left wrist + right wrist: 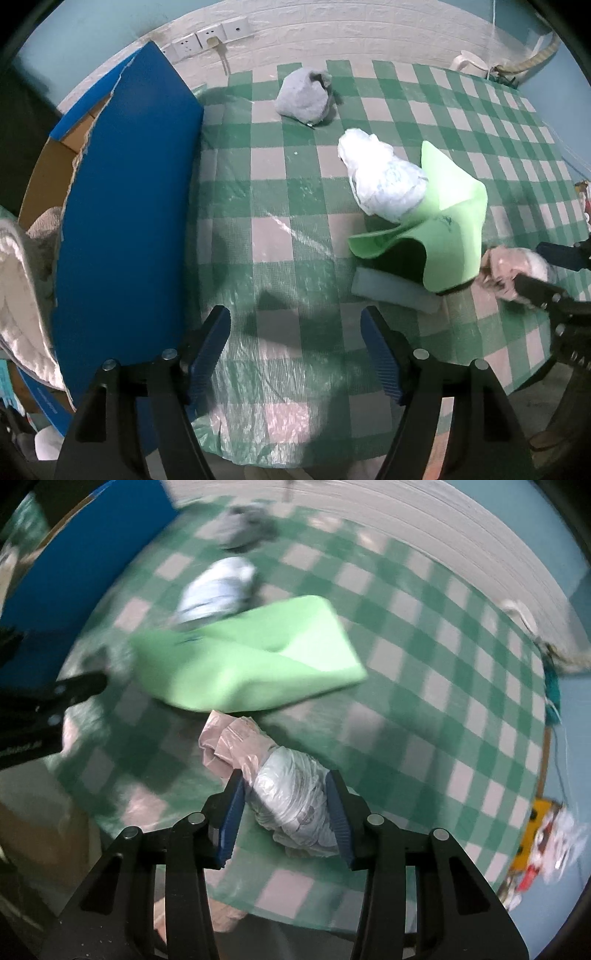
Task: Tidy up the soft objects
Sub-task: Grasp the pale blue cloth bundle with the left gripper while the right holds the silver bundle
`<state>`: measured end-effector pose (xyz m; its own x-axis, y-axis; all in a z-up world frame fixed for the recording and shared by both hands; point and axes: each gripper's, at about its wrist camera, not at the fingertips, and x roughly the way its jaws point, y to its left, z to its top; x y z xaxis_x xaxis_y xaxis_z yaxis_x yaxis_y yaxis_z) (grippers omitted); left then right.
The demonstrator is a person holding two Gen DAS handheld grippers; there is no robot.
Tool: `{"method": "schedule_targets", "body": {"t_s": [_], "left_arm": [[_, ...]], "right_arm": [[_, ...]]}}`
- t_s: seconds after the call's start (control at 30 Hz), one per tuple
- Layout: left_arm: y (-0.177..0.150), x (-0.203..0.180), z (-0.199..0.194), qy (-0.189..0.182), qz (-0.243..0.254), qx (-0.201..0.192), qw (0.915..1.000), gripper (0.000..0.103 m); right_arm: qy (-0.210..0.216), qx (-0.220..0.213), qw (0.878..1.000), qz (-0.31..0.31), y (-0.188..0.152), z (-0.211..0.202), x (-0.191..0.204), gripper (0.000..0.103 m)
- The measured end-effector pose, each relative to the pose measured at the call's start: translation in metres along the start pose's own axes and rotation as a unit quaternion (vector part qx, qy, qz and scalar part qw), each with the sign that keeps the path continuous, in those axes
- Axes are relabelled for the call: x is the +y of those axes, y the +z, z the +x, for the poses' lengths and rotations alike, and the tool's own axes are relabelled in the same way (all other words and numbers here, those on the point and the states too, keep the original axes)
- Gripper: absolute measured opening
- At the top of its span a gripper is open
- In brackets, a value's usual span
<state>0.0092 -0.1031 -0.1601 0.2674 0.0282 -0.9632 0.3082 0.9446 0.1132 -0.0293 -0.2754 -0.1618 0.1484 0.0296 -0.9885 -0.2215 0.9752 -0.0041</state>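
Right tool (284,805) pointing down, clenched on a plastic-wrapped bundle (291,801), blue pads pressing both its sides; pink bag (229,742) trailing from the bundle toward 11 o'clock. Bundle low at 6 o'clock in the right wrist view, over the green-checked bench (424,664). Green foam (251,657) just beyond, at 12 o'clock; white bundle (218,590) touching its far edge; grey cloth (240,528) farther off at 11 o'clock. Left tool (295,354) released, nothing between its pads, above bare bench beside a blue box (125,221) at 9 o'clock, with pale fabric (22,295) inside. Right wrist view blurred away from the bundle.
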Motion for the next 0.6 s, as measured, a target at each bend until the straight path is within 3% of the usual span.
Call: {"method": "schedule_targets", "body": {"t_s": [0.3, 0.4, 0.6], "left_arm": [[0.032, 0.007, -0.008, -0.021, -0.031, -0.019, 0.9991, 0.080], [0.044, 0.008, -0.007, -0.031, -0.047, -0.023, 0.9981, 0.080], [0.074, 0.011, 0.001, -0.053, -0.071, -0.027, 0.9957, 0.081]], "right_arm": [[-0.001, -0.024, 0.996, 0.085, -0.001, -0.001, -0.047, 0.040], [0.011, -0.033, 0.994, 0.100, -0.007, 0.001, -0.054, 0.039], [0.022, -0.039, 0.993, 0.112, 0.016, 0.007, -0.053, 0.041]]}}
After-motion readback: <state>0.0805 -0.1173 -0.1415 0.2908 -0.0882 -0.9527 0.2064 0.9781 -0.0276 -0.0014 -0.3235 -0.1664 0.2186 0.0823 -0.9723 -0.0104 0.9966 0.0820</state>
